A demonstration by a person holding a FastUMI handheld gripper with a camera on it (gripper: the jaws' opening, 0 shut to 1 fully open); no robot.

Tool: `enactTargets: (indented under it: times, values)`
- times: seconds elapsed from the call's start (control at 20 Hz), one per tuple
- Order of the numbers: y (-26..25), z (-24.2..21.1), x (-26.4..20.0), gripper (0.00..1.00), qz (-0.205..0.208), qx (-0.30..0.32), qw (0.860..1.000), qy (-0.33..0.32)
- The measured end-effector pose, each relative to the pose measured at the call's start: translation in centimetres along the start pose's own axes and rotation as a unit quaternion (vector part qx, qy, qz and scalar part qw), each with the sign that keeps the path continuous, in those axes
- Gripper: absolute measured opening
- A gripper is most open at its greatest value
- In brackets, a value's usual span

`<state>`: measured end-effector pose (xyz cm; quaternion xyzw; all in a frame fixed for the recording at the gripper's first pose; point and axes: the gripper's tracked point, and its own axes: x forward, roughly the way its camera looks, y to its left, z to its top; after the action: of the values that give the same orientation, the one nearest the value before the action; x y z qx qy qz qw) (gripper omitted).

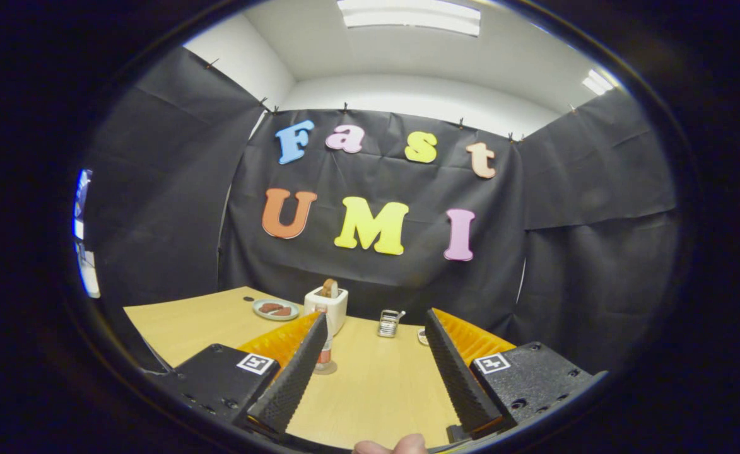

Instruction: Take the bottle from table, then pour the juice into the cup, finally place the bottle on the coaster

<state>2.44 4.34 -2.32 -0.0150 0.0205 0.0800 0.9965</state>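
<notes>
My gripper (376,317) is open above the wooden table (376,384), with nothing between its fingers. The bottle (326,354) stands upright on the table just behind the left fingertip, which hides most of it; I see a pale body with a reddish band. A round pale disc (324,369), possibly the coaster, lies under its base. Further ahead, between the fingers, stands a small clear glass cup (389,323). A small round object (421,336) peeks out beside the right finger, partly hidden.
A white toaster (326,307) with a slice of bread in it stands behind the bottle. Left of it lies a plate (275,309) with brown food. The black booth wall closes off the table's far side. A person's fingertip (392,445) shows below the fingers.
</notes>
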Motion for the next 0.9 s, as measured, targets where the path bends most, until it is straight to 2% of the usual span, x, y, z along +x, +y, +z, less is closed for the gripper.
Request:
enactTargets:
  times: [0.2,0.7,0.9]
  values:
    - [-0.4,0.6,-0.5,0.99,-0.006,0.0,1.0,-0.017]
    - [-0.6,0.6,-0.1,0.99,0.002,0.001,1.0,-0.012]
    - [-1.3,1.3,-0.1,0.99,-0.011,0.011,1.0,-0.021]
